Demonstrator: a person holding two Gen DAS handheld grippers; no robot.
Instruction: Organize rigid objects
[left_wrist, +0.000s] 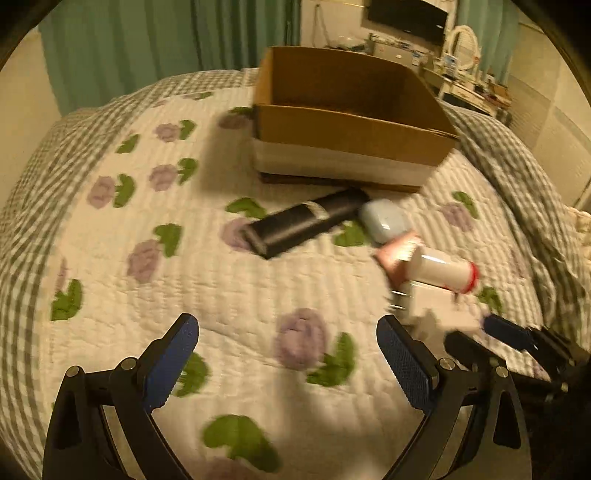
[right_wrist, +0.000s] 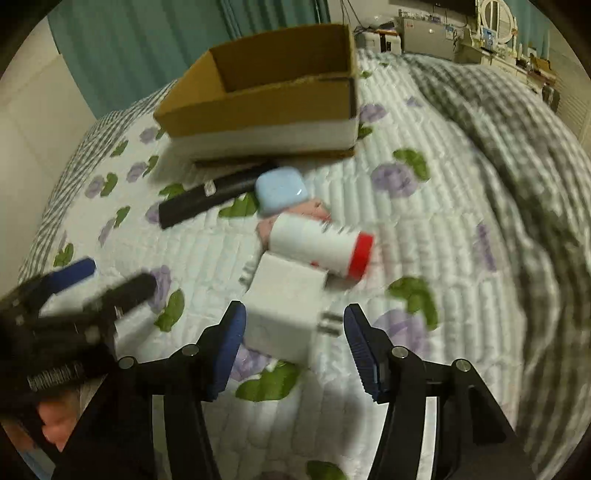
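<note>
Pick-up step. Your right gripper (right_wrist: 294, 345) brackets the white charger (right_wrist: 286, 314); the left pad touches its side, the right pad stands off by the prongs — not clamped, as far as the blur allows. Your left gripper (left_wrist: 288, 363) hangs wide open over bare quilt (left_wrist: 229, 288), holding nothing. The charger lies on the quilt just beside the white bottle (right_wrist: 319, 247), with the pale blue case (right_wrist: 280, 190) and the black remote (right_wrist: 207, 199) beyond, all short of the cardboard box (right_wrist: 266, 107). Next — close squarely on the charger's flat sides, lift clear of the bottle, carry to the box.
</note>
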